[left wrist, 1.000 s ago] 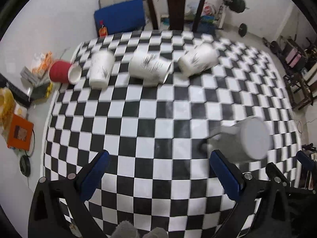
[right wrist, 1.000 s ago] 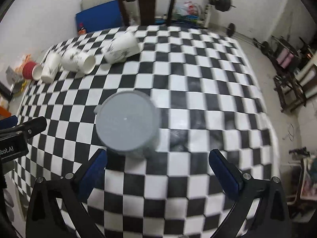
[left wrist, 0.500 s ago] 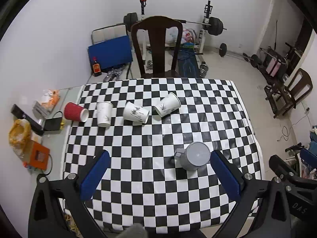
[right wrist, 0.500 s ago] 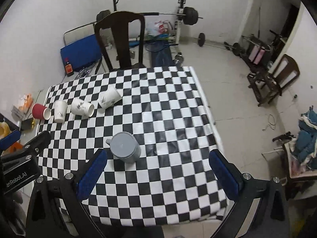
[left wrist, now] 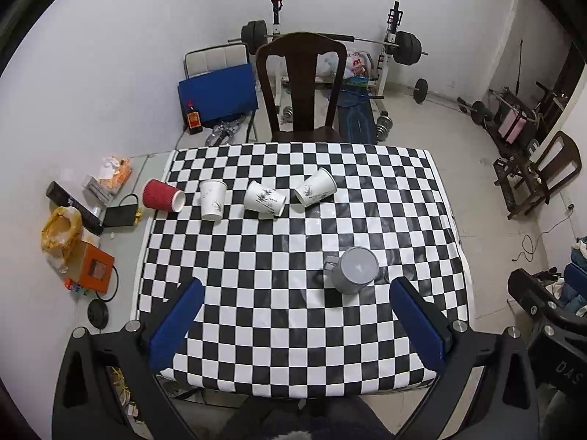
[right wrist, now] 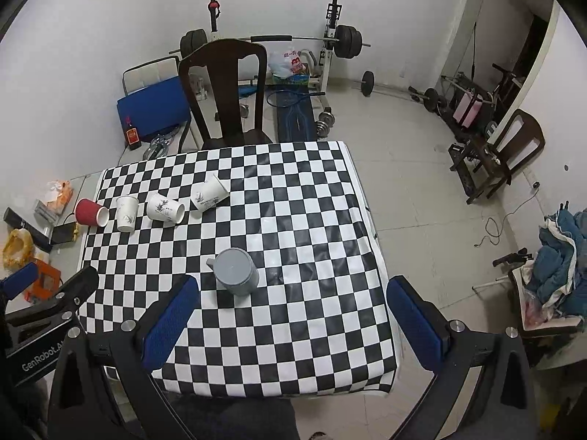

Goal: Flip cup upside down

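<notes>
Looking down from high above the checkered worktop (left wrist: pixel 256 293), with the grey cup (left wrist: pixel 354 269) sitting upside down on it, flat base facing up, small handle sticking out to its left. Standing free on the near right part of the worktop, touched by nothing. Hanging above the near edge, the left gripper (left wrist: pixel 299 324) spread wide, blue pads well apart, nothing between them, the cup lying ahead of them and nearer the right pad. Showing the same from the other side, the right gripper (right wrist: pixel 293 324) also gaping wide and holding nothing, the grey cup (right wrist: pixel 236 271) ahead and just inside its left pad's line. Lining up along the far left of the worktop: a red paper cup (left wrist: pixel 161 195) lying on its side at the edge, a white paper cup (left wrist: pixel 212 203) standing beside it, wide mouth up, then two more white printed cups (left wrist: pixel 264 198) lying tipped over, the farthest right one (left wrist: pixel 315 191) angled with its mouth away. Standing behind the worktop, a dark wooden chair (left wrist: pixel 301 88), with a barbell rack (left wrist: pixel 330 38) against the wall beyond it. Cluttering the grey surface at left, an orange box (left wrist: pixel 94 267) and a yellow bag (left wrist: pixel 60 233).
</notes>
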The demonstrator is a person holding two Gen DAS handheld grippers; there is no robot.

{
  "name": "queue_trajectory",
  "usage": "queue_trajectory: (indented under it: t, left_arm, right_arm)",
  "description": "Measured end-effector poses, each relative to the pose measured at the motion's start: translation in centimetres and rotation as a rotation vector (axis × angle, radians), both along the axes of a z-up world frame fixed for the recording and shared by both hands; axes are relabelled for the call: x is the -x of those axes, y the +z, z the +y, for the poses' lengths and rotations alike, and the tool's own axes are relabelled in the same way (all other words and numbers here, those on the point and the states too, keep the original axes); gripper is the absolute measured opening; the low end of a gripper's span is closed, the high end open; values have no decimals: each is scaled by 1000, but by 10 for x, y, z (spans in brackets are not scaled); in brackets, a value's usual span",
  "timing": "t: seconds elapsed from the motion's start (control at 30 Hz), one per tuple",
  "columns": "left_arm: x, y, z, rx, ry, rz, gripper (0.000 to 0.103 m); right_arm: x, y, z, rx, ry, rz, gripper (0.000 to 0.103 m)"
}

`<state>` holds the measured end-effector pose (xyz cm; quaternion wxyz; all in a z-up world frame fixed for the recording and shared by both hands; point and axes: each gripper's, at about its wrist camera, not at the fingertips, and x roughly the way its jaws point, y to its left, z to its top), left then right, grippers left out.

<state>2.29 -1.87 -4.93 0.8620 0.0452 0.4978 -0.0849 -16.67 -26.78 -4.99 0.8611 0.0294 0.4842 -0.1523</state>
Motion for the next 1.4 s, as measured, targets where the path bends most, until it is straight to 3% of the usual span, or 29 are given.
queue_trajectory:
  t: [0.4,1.4]
  left_arm:
    - [9,10,5,-31,27,24,103]
    - [14,2,8,-39,30,48,103]
  right_arm:
    - [6,2,1,-20,-2,40,103]
    - [6,-14,1,-33,34,95,103]
